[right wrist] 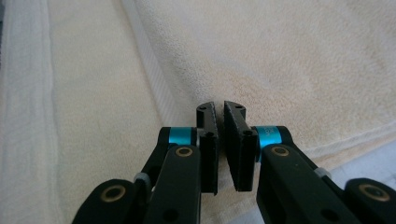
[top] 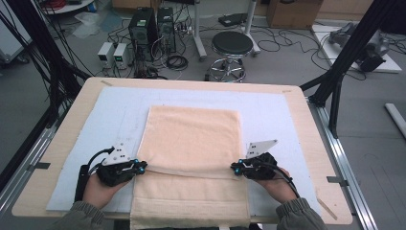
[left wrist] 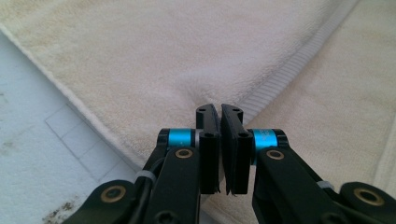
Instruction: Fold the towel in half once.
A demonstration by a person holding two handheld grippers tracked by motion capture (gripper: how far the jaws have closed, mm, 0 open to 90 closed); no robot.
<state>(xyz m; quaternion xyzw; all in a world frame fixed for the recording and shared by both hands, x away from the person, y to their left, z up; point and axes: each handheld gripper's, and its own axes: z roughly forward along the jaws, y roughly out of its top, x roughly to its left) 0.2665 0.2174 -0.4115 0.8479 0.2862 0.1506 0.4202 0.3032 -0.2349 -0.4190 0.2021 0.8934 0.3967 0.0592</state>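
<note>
Lying across the middle of the high view, the peach towel [top: 191,143] is resting on a pale blue mat [top: 86,143] that is covering the wooden table [top: 62,143]; its near part is hanging over the table's front edge at the bottom of the frame. A folded upper layer is ending in a hemmed edge that is running across the towel in the lower half of the picture.

At the lower left of that view, the left gripper [top: 142,166] is sitting at the left end of that hemmed edge, with the person's left hand [top: 98,189] wrapped around it. In the left gripper view its jaws are standing pressed together, pinching the towel's ribbed hem (the cloth is puckering just ahead of the tips).

At the lower right of the high view, the right gripper [top: 234,167] is sitting at the right end of the same edge, held by the right hand [top: 275,184]. In the right gripper view its jaws are likewise clenched, with the hem's corner between them.
</note>
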